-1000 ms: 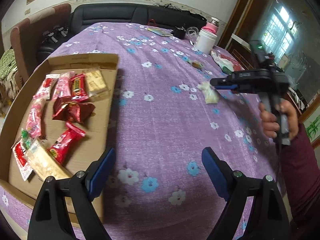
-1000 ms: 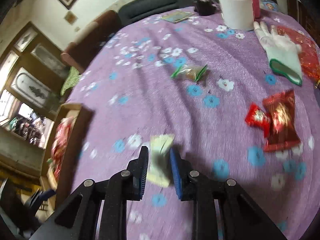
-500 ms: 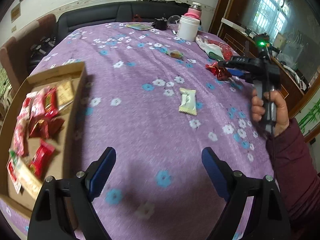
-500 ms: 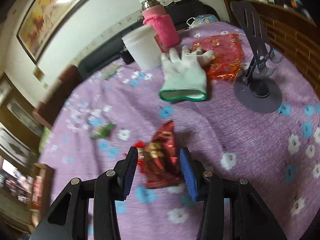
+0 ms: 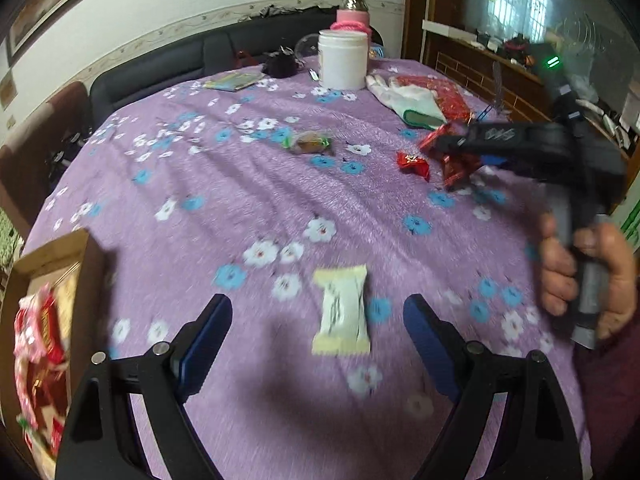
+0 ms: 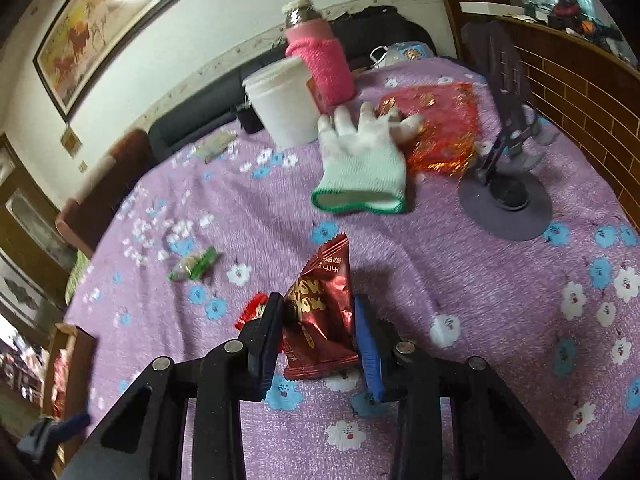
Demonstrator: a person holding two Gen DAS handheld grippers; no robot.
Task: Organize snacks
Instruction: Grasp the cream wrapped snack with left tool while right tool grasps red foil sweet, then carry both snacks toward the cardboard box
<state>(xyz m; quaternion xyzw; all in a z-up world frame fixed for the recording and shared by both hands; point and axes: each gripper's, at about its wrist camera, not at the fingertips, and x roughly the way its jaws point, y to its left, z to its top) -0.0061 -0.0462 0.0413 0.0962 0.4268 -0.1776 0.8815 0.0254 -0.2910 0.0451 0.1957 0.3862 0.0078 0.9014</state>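
Observation:
My left gripper (image 5: 318, 322) is open and hangs over a cream snack packet (image 5: 342, 314) that lies on the purple flowered tablecloth between its jaws. My right gripper (image 6: 318, 316) has its jaws against both sides of a dark red foil snack bag (image 6: 320, 312), which rests on the cloth. It shows in the left wrist view (image 5: 456, 148) over the same red bag (image 5: 456, 168). A small red candy (image 5: 412, 162) and a green-ended snack (image 5: 310, 144) lie loose. The cardboard tray (image 5: 52, 256) with several red snacks sits at the left.
A white glove (image 6: 364, 168), a red foil pouch (image 6: 444, 132), a white tub (image 6: 282, 104), a pink-sleeved bottle (image 6: 318, 56) and a dark phone stand (image 6: 506, 188) stand at the far side of the table. A dark sofa runs behind the table.
My right gripper let go of the cream packet, swung right to the dark red bag and closed in on it. My left gripper moved right from the tray to over the cream packet.

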